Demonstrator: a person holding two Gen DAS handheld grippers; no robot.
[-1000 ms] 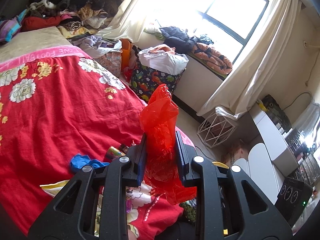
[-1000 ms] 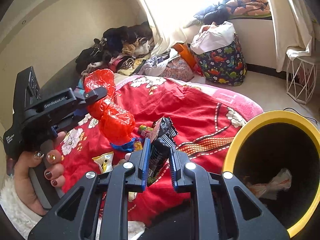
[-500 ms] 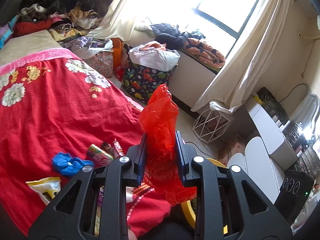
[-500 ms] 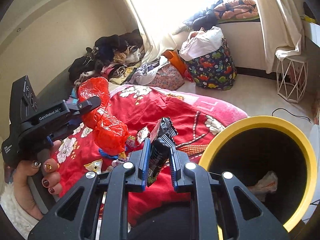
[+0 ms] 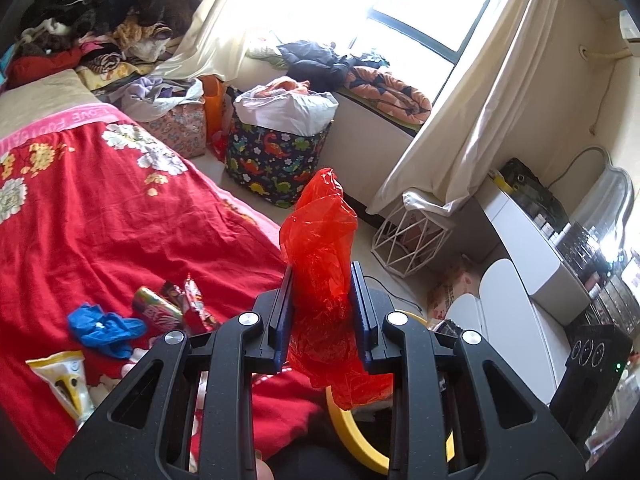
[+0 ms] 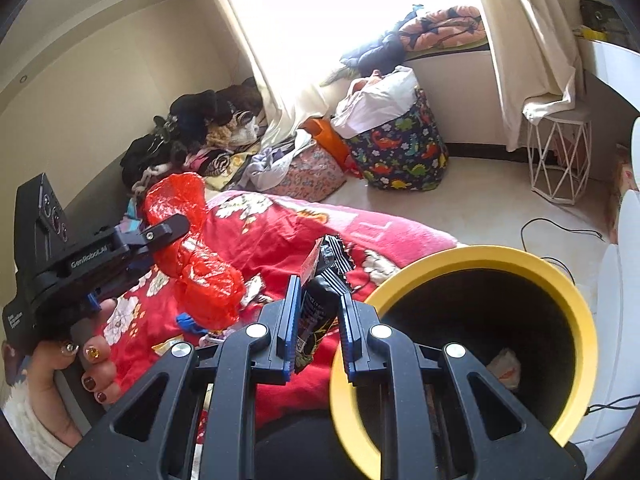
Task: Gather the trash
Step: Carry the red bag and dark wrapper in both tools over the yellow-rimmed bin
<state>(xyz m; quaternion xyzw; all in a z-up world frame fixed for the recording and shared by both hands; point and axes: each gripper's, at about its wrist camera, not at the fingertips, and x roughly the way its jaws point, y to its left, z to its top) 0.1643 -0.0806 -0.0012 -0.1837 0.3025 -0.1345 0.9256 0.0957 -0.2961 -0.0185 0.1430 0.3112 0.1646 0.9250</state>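
My left gripper [image 5: 322, 276] is shut on a crumpled red plastic bag [image 5: 320, 240], which sticks up above the jaws and hangs below them. In the right wrist view that same left gripper [image 6: 176, 228] and the red plastic bag [image 6: 200, 272] hover over the red bedspread [image 6: 280, 232]. My right gripper [image 6: 318, 290] is shut on a dark snack wrapper [image 6: 320, 304] just left of the yellow-rimmed bin [image 6: 480, 256], which has a crumpled wrapper [image 6: 506, 368] at its bottom. The bin's yellow rim [image 5: 352, 432] shows low in the left wrist view.
On the red bedspread [image 5: 120, 220] lie a blue glove [image 5: 106, 328], candy wrappers [image 5: 172, 308] and a yellow-white packet [image 5: 64, 380]. A dinosaur-print bag [image 5: 276, 160], a white wire basket [image 5: 408, 240] and a white desk [image 5: 532, 256] stand on the floor beyond.
Both grippers have swung right, away from the bed toward the bin; the bin's opening looms larger in the right wrist view and its rim has come into the left wrist view. Both grips are unchanged.
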